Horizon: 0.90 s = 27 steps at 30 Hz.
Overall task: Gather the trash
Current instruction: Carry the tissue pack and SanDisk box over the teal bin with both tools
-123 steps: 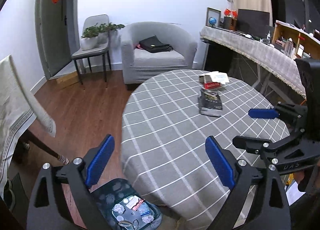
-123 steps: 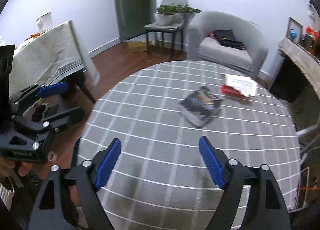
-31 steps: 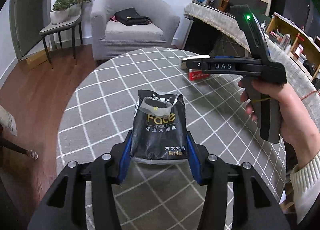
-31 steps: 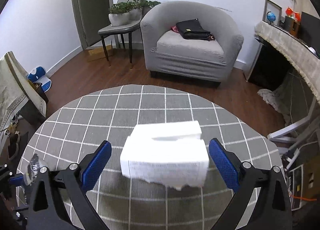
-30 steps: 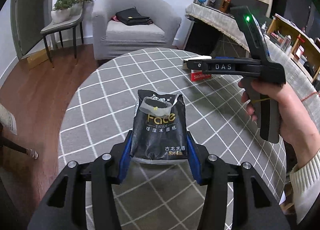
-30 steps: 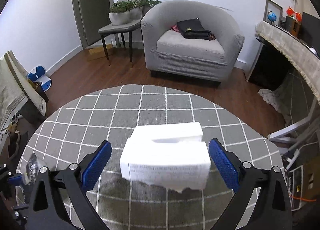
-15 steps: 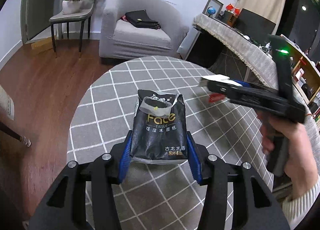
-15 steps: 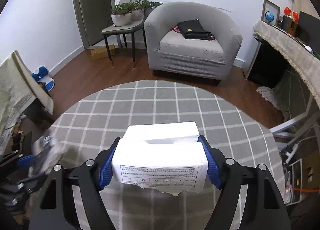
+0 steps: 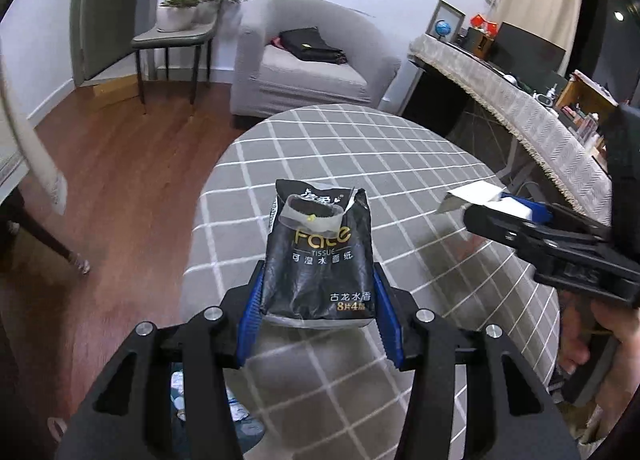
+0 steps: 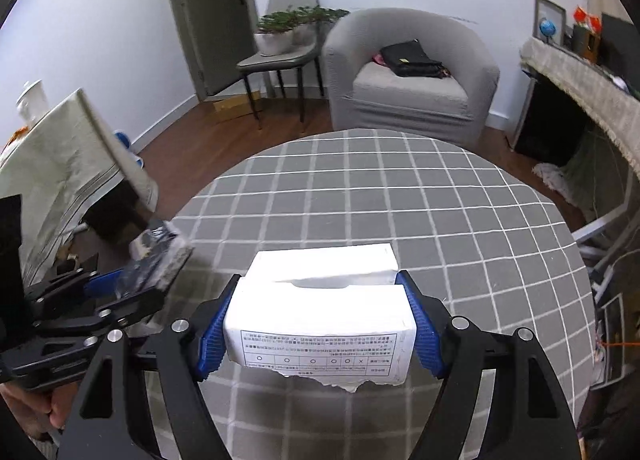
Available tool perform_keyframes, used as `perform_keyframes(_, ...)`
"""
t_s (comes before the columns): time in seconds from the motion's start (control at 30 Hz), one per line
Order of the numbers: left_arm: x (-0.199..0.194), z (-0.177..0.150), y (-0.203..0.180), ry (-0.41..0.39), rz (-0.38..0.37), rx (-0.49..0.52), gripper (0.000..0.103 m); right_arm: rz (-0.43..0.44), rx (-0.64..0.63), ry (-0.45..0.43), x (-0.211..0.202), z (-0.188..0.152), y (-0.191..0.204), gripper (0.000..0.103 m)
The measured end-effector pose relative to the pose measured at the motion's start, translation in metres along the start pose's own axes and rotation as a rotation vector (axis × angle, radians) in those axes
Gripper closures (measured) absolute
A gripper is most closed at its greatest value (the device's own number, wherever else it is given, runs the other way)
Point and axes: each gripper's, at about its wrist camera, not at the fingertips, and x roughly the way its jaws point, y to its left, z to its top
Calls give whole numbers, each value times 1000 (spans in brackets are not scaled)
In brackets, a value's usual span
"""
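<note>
Above the checked table [image 9: 400,163], left jaws pinch a black tissue pack [image 9: 320,256], right jaws a white box [image 10: 320,312].

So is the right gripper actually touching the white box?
Touching: the right wrist view shows the right gripper with both blue pads pressed against the sides of the white box.

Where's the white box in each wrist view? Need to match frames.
Left wrist: white box at right edge of centre, seen side-on in the right gripper.
Right wrist: white box bottom centre, clamped between the blue pads.
Shared landmark: grey armchair with the black bag, behind the checked table.
</note>
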Motion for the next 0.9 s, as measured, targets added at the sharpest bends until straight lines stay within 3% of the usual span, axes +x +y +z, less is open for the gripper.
perform_keyframes(0.5,-40,-34,35,-80,79,-34,50,129,-44,-28,-8,-11,69,27)
perform_keyframes(0.9,-17,-70,107,63,135,-129,50,229,-92,-1,12,-10,124,27)
